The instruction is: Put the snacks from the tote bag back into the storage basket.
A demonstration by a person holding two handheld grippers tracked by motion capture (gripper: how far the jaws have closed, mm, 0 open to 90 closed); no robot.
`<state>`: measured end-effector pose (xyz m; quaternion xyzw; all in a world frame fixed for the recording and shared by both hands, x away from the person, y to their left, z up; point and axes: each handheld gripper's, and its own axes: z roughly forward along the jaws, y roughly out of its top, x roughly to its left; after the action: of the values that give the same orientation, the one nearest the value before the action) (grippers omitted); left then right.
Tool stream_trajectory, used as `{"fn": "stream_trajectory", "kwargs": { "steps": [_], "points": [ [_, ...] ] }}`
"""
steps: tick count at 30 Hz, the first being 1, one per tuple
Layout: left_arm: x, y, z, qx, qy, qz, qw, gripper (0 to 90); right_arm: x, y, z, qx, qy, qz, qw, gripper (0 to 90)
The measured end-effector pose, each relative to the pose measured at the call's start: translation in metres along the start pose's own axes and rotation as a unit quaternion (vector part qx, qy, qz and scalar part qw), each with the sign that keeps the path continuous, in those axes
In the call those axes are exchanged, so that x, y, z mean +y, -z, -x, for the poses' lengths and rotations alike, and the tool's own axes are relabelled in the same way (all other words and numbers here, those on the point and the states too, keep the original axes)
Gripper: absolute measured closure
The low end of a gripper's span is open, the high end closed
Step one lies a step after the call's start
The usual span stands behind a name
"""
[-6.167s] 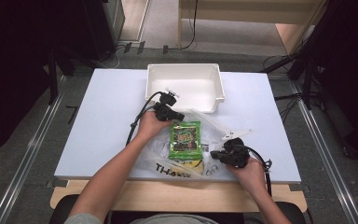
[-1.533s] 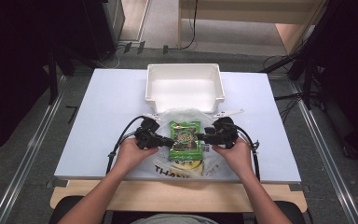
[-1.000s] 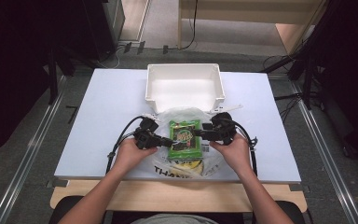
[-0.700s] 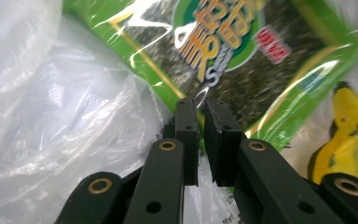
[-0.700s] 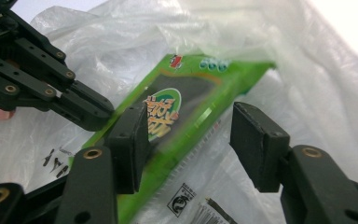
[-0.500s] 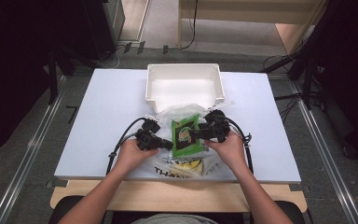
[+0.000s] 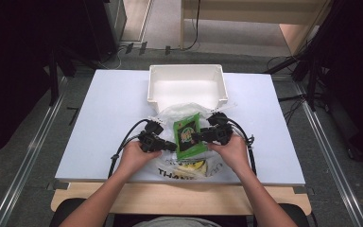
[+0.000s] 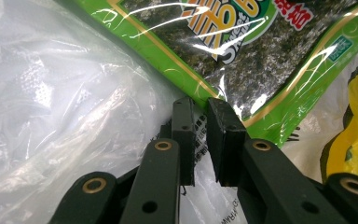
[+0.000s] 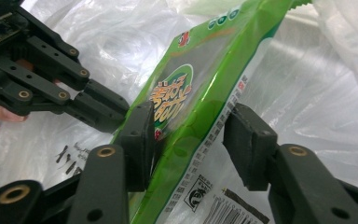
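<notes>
In the right gripper view, we see the right tool (image 9: 189, 140) rising from the bottom of the frame, its two black jaws standing apart. The jaws have just been closing. Between them stands the green seaweed packet (image 9: 200, 88), tilted on edge and running from the lower centre to the upper right of the frame. The left pad lies against the packet's printed face; the right pad stands just clear of its back. At the upper left we see the left tool (image 9: 121, 112), its jaw tips meeting the packet's left edge. Behind everything lies the clear plastic bag (image 9: 317, 93), crumpled, with black print at the lower left.
</notes>
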<state>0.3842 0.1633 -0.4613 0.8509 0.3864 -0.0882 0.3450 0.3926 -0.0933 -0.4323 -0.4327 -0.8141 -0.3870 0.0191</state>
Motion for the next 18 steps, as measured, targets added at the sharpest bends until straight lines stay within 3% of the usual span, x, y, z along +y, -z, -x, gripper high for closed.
{"fn": "stream_trajectory", "kwargs": {
  "steps": [4, 11, 18],
  "points": [
    [0.000, 0.004, 0.000, 0.003, -0.007, 0.006, 1.0000, 81.4, -0.002, 0.003, 0.000, 0.002, -0.002, 0.005, 1.0000, 58.1],
    [0.006, 0.019, 0.002, 0.000, 0.000, 0.027, 0.9996, 82.0, -0.006, 0.006, 0.003, 0.007, -0.005, 0.003, 1.0000, 60.5],
    [0.026, 0.037, 0.009, 0.001, -0.015, 0.052, 0.9985, 85.0, -0.007, 0.004, 0.007, 0.015, -0.014, -0.003, 0.9998, 60.4]
  ]
}}
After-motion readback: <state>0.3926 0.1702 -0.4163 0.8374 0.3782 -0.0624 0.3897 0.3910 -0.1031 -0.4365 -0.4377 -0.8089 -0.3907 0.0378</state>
